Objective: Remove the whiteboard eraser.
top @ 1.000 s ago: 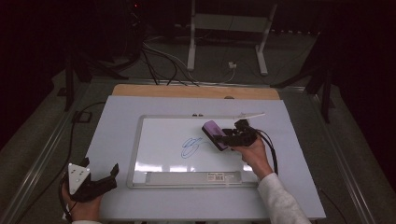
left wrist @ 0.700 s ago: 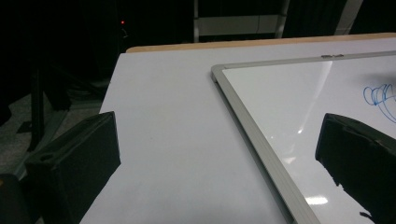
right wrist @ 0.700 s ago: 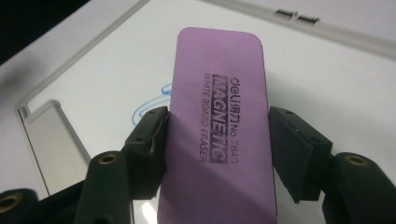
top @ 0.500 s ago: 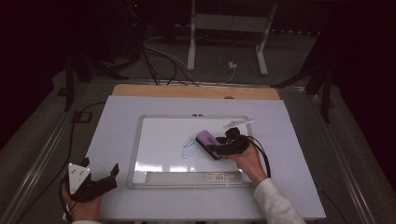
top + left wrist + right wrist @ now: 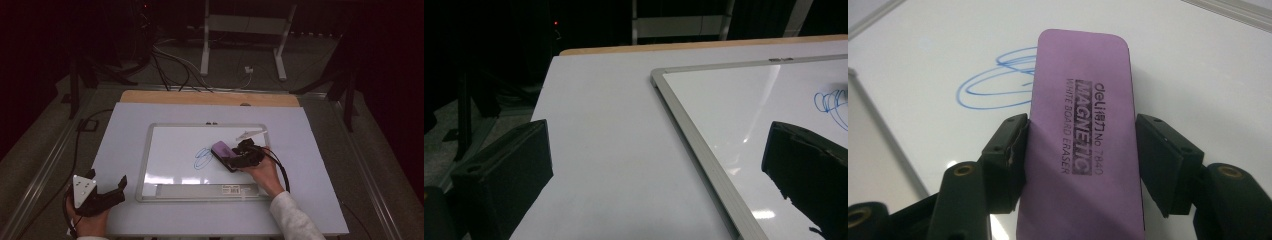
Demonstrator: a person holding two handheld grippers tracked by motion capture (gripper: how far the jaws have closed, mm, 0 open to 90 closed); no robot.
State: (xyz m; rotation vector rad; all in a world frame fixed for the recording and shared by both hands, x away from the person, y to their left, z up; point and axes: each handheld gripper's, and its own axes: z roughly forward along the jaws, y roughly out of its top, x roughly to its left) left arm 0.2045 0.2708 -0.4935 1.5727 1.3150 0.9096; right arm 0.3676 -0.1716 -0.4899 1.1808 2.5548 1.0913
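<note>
A whiteboard in a silver frame lies on the white table, with a blue scribble near its middle. My right gripper is shut on a purple whiteboard eraser, held low over the board just right of the scribble. In the right gripper view both jaws press the eraser's long sides, and the scribble lies beyond its far end. My left gripper rests open at the table's front left corner, nothing between its jaws. In the left gripper view the board's frame runs between the jaws.
A wooden strip edges the table's far side. Cables and a metal stand lie on the dark floor beyond. A cable trails from the right gripper. A label strip runs along the board's near edge.
The right gripper has carried the eraser left and down over the board, closer to the scribble. The left gripper has stayed put.
</note>
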